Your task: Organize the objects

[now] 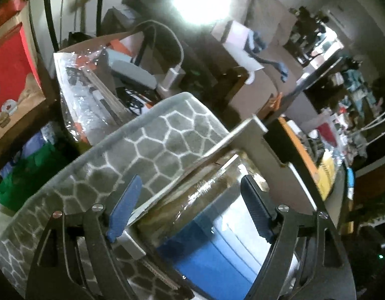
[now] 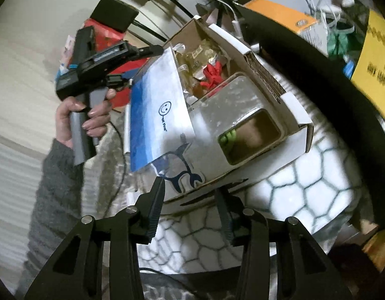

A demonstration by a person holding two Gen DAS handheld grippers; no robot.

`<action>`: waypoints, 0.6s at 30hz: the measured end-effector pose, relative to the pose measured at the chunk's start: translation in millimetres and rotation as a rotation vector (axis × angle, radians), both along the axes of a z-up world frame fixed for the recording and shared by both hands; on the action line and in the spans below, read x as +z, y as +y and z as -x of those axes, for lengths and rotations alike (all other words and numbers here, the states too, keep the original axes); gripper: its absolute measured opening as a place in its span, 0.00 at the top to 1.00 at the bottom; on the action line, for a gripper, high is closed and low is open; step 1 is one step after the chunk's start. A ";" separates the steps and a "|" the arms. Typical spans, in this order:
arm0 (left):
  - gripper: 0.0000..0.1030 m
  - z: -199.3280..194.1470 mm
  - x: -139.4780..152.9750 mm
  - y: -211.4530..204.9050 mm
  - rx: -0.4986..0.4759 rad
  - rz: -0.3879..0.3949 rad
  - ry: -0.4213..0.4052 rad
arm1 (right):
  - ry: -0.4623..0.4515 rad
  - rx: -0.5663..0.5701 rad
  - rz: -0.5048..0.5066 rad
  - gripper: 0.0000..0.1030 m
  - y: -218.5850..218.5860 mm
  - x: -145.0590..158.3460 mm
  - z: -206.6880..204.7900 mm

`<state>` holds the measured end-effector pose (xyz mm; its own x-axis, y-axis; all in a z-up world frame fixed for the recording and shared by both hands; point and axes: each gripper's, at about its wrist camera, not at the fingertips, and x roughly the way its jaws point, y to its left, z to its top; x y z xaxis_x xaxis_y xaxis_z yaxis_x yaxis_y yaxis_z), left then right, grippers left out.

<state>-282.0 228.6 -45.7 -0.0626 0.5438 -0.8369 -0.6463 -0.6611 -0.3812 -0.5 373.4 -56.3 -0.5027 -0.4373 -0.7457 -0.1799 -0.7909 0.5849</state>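
Grey plush mat [image 2: 305,175] — pale honeycomb line pattern. On the mat, white cardboard box [image 2: 265,57] with brown interior; within it, blue-to-white gradient plastic pouch [image 2: 155,105] — smiley logo — beside red item [image 2: 212,75].

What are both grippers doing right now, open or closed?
Left gripper: open, fingers straddling the blue-and-white bag, no grip visible.
Right gripper: open, holding nothing, near the white box.

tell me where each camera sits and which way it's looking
Left wrist: on the left hand-held gripper, looking down at the box flap and patterned mat; only its fingers show.
Right wrist: on the right hand-held gripper, looking down at the open box; a hand and grey sleeve show.
Shared: box, mat.
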 end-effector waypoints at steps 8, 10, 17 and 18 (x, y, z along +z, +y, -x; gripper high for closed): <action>0.33 -12.7 3.7 -6.1 0.015 -0.044 -0.071 | 0.064 0.041 -0.093 0.58 6.5 27.7 15.3; 0.35 -20.4 4.9 -8.6 0.025 -0.035 -0.039 | 0.080 0.050 -0.117 0.58 8.4 35.9 19.6; 0.44 -23.1 -2.4 -45.4 0.125 -0.151 -0.184 | 0.060 0.054 -0.143 0.59 23.5 33.1 21.2; 0.44 -24.6 -3.3 -45.7 0.131 -0.145 -0.193 | 0.048 0.051 -0.118 0.59 27.7 27.6 18.3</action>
<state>-257.4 182.9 -49.0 0.0128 0.6562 -0.7544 -0.4646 -0.6642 -0.5856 -18.8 401.1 -28.7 -0.5181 -0.3734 -0.7695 -0.1122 -0.8622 0.4940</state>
